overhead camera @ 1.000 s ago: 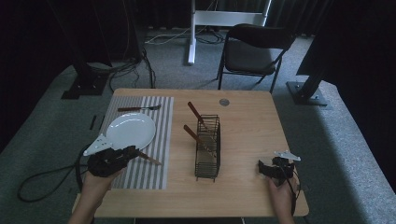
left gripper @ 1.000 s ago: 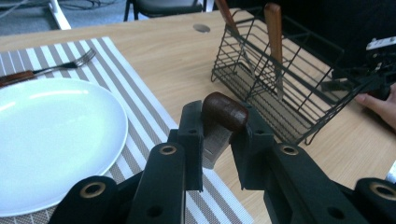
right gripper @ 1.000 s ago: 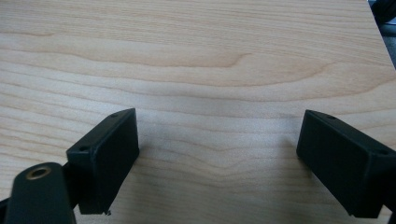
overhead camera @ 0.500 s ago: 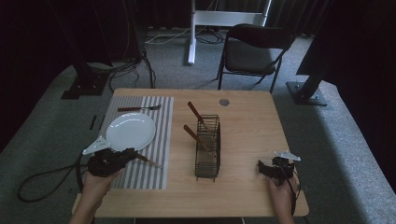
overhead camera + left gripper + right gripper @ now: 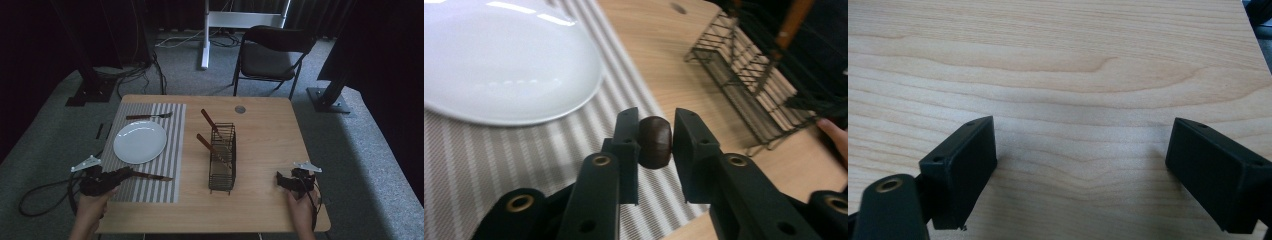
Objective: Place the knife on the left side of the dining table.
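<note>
Knife [image 5: 150, 175] lies across the striped placemat's [image 5: 165, 145] near edge, its dark handle end [image 5: 655, 141] clamped in the left gripper [image 5: 655, 135]. Beyond sits a white plate [image 5: 139, 141]. Right gripper [image 5: 1080, 165] rests spread wide over bare worktop [image 5: 1058, 60].

The left gripper [image 5: 125, 173] is drawing nearer and leftward, carrying the knife [image 5: 150, 176] away from the plate [image 5: 140, 142].
</note>
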`<move>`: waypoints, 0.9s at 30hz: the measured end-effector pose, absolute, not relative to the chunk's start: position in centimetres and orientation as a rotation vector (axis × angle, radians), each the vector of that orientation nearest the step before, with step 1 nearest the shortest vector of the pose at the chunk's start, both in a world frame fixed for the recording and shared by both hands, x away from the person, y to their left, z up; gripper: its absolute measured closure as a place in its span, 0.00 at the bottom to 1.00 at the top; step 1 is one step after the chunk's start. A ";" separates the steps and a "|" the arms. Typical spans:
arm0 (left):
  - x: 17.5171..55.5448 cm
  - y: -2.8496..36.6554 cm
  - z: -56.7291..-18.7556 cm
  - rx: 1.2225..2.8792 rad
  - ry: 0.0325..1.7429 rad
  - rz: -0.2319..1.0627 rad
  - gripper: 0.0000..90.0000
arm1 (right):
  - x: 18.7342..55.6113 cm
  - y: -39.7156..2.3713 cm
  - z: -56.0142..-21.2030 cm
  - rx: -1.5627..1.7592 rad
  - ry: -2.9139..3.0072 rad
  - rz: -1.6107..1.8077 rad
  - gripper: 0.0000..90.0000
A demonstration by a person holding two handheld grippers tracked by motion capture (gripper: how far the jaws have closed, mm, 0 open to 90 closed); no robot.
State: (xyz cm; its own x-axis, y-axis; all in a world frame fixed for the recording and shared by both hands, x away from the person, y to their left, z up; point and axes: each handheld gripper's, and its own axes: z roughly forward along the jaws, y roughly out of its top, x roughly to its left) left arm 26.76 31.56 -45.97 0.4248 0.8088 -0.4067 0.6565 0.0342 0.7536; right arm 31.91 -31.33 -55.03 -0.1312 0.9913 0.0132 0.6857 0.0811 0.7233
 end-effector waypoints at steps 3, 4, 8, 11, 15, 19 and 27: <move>26.8 32.2 -46.9 1.651 1.331 0.183 0.77 | 31.9 -31.3 -55.0 1.651 1.873 0.814 0.14; 26.8 32.3 -47.1 1.644 1.341 0.183 0.76 | 31.9 -31.3 -55.0 1.651 1.873 0.814 0.13; 27.0 32.7 -48.1 1.633 1.391 0.217 0.72 | 31.9 -31.3 -55.0 1.651 1.873 0.814 0.13; 27.3 32.9 -48.9 1.632 1.425 0.238 0.63 | 31.9 -31.3 -55.0 1.651 1.873 0.814 0.13; 27.5 33.0 -49.5 1.624 1.459 0.259 0.57 | 31.9 -31.3 -55.0 1.651 1.873 0.814 0.13; 27.8 33.5 -50.4 1.605 1.508 0.273 0.53 | 31.9 -31.3 -55.0 1.651 1.873 0.814 0.13; 28.6 33.8 -51.9 1.610 1.575 0.284 0.46 | 31.9 -31.3 -55.0 1.651 1.873 0.814 0.13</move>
